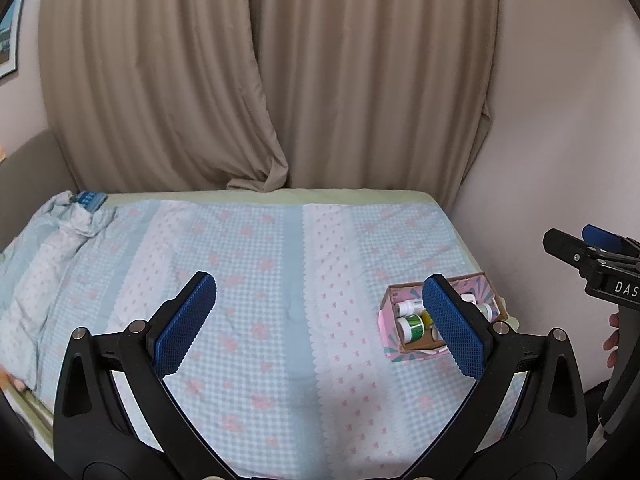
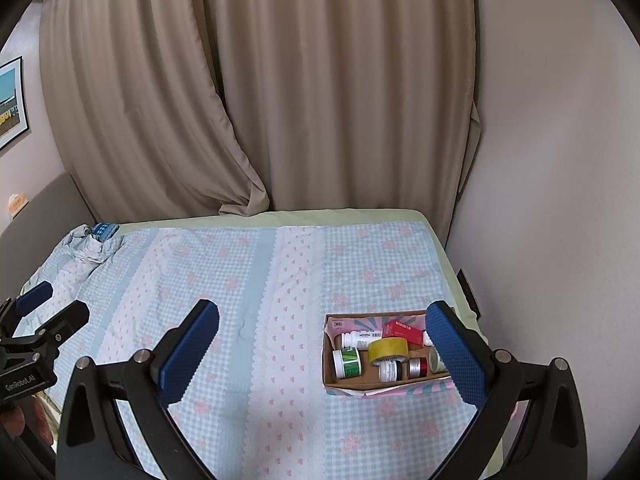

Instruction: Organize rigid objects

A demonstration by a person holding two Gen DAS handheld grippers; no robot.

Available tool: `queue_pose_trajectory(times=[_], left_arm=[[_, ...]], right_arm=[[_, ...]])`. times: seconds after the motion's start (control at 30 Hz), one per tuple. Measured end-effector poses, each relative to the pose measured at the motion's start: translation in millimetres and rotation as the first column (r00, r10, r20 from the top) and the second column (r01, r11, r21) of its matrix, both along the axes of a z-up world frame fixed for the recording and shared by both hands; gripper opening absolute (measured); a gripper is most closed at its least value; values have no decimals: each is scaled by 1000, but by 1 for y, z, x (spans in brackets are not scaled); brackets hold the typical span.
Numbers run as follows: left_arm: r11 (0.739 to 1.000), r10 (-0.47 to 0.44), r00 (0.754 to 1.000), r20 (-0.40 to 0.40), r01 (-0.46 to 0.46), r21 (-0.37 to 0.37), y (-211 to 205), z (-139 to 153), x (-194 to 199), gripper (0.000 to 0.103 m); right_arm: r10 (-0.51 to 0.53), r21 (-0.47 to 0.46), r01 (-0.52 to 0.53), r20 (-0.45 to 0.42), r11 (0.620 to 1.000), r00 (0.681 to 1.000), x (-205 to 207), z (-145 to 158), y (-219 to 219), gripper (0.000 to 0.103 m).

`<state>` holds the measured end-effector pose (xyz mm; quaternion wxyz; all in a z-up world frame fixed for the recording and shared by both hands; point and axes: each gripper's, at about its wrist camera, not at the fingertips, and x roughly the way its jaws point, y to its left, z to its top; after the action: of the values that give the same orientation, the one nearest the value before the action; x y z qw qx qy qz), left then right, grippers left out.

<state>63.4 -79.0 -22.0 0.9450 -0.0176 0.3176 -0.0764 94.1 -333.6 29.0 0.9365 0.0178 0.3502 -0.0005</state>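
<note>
A pink cardboard box (image 2: 344, 390) lies on the bed at the right, also in the left wrist view (image 1: 386, 332). It holds a yellow tape roll (image 2: 387, 350), a red carton (image 2: 402, 332), a green-labelled jar (image 2: 347, 363), a white bottle (image 2: 356, 338) and small jars. My right gripper (image 2: 324, 352) is open and empty, above the bed, its right finger over the box's right end. My left gripper (image 1: 320, 324) is open and empty, left of the box; it shows at the right wrist view's left edge (image 2: 52, 304).
The bed has a blue and pink checked cover (image 2: 240, 320). A crumpled cloth with a blue packet (image 2: 105, 232) lies at its far left corner. Beige curtains (image 2: 280, 100) hang behind. A wall (image 2: 552, 220) stands close on the right.
</note>
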Motion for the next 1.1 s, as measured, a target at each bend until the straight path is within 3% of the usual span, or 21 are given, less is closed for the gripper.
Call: queue_pose_trajectory(times=[0.57, 1.1], left_arm=[[1000, -3, 1000, -1, 3, -8, 4, -4, 3, 103], [997, 73, 997, -10, -73, 21, 21, -17, 13, 103]], right_arm=[[7, -6, -7, 2, 1000, 1000, 7, 1, 4, 103], [19, 5, -19, -24, 1000, 1000, 15, -9, 22, 103]])
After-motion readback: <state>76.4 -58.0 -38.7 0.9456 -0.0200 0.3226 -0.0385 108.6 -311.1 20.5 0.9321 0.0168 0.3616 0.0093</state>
